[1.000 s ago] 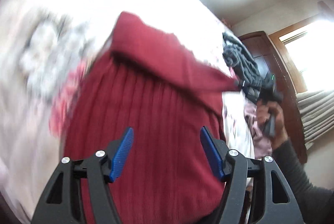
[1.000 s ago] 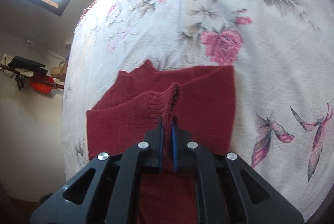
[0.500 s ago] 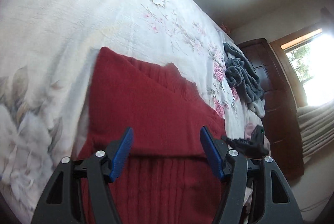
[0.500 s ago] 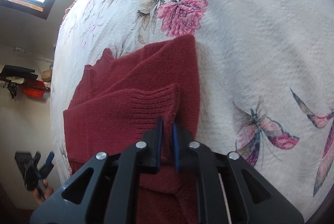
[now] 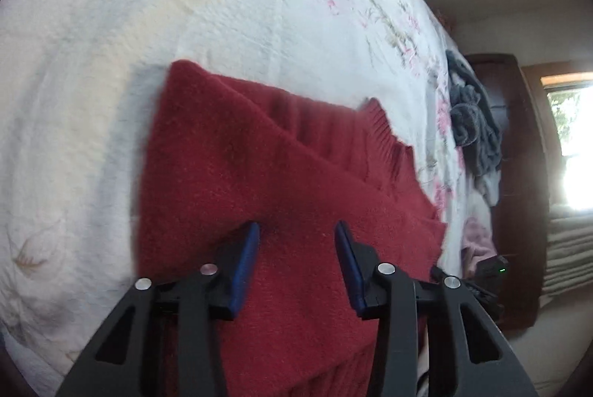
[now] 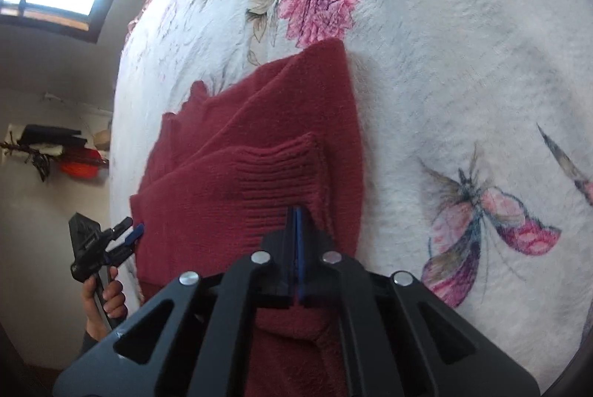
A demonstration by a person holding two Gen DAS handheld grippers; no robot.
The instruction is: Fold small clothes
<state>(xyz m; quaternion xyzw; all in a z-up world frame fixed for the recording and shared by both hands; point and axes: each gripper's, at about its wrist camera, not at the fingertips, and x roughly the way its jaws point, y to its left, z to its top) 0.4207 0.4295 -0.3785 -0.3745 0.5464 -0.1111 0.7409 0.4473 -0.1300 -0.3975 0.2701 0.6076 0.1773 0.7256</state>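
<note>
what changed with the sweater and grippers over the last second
The right gripper carried the sleeve cuff across the red sweater, laying it flatter. The left gripper narrowed its gap but remains open, holding nothing. The right one stayed shut on the cuff.

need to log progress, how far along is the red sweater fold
Partly done. The red sweater lies on the floral bedspread with one sleeve already folded across its body. In hand: the right claw is shut on the ribbed cuff, while the left claw is open over the knit. Left: release the cuff, fold the body; the grey clothes pile waits.
</note>
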